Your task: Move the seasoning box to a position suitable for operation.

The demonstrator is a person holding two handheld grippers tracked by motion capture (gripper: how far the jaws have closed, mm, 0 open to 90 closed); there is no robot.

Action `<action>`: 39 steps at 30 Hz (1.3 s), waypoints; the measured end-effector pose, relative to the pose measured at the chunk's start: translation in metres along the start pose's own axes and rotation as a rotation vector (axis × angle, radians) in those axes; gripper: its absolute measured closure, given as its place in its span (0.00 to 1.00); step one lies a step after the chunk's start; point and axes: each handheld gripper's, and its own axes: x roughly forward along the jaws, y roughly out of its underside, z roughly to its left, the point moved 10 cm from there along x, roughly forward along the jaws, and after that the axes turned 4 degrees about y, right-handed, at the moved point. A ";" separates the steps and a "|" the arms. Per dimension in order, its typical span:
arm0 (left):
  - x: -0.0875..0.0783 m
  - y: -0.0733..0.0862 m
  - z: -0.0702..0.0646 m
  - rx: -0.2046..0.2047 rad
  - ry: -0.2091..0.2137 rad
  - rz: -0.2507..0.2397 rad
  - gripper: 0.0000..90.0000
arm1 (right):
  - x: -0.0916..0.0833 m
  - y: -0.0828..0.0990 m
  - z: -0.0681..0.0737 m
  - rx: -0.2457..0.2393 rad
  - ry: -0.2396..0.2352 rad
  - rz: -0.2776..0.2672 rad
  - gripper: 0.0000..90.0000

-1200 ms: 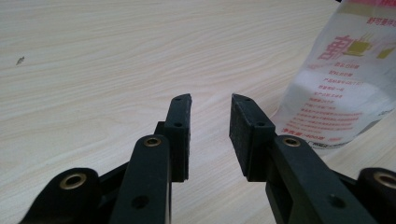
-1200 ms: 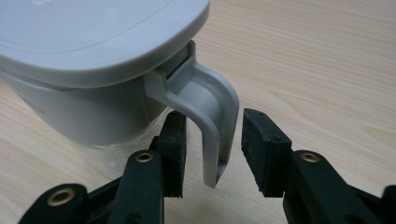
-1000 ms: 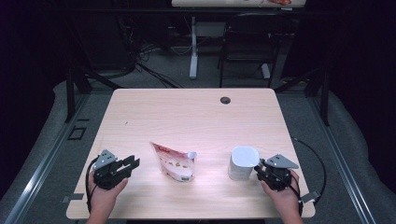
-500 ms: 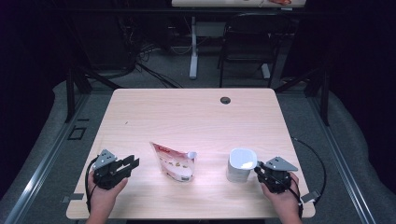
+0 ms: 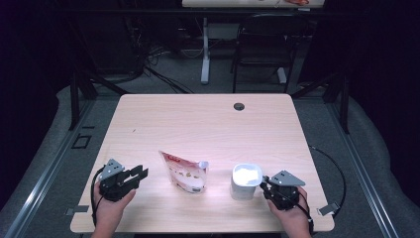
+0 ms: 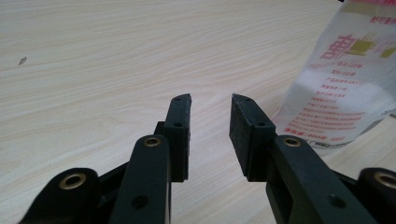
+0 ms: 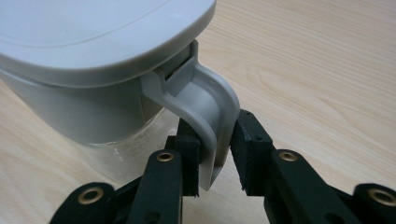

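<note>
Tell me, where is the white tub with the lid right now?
In the high view, the white tub stands on the table's near right part, between the snack pouch and the right hand-held gripper, whose jaws straddle its handle.

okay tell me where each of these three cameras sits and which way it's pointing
High view: above the person's side, facing forward and down on the table; both hands show.
Left gripper view: on the left gripper, looking along its open jaws across the wood; printed pouch beside them.
Right gripper view: on the right gripper, its jaws around the white container's handle.
Shared: the high view also shows pouch and container.
</note>
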 end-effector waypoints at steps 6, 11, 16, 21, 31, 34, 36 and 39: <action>0.000 0.000 0.000 -0.001 0.001 -0.005 0.77 | -0.003 0.000 0.015 -0.006 -0.044 0.010 0.80; 0.000 0.000 0.000 0.000 0.002 -0.004 0.77 | -0.006 0.002 0.020 0.000 -0.067 0.014 0.79; 0.000 0.000 0.001 -0.007 -0.001 -0.010 0.77 | -0.009 0.003 0.023 0.005 -0.086 0.014 0.78; 0.000 0.001 0.000 -0.005 0.002 0.000 0.76 | -0.011 0.002 0.024 0.012 -0.099 0.012 0.76; 0.001 0.002 0.000 -0.010 -0.002 0.001 0.75 | -0.025 -0.003 0.024 -0.001 -0.115 -0.011 0.71; 0.002 0.003 0.002 -0.020 -0.003 0.009 0.74 | -0.030 -0.004 0.023 -0.006 -0.129 -0.019 0.71; 0.002 0.003 0.002 -0.021 -0.005 0.009 0.73 | -0.034 -0.005 0.023 -0.003 -0.138 -0.019 0.71; 0.002 0.003 0.002 -0.022 -0.007 0.007 0.73 | -0.039 -0.010 0.023 -0.008 -0.137 -0.036 0.71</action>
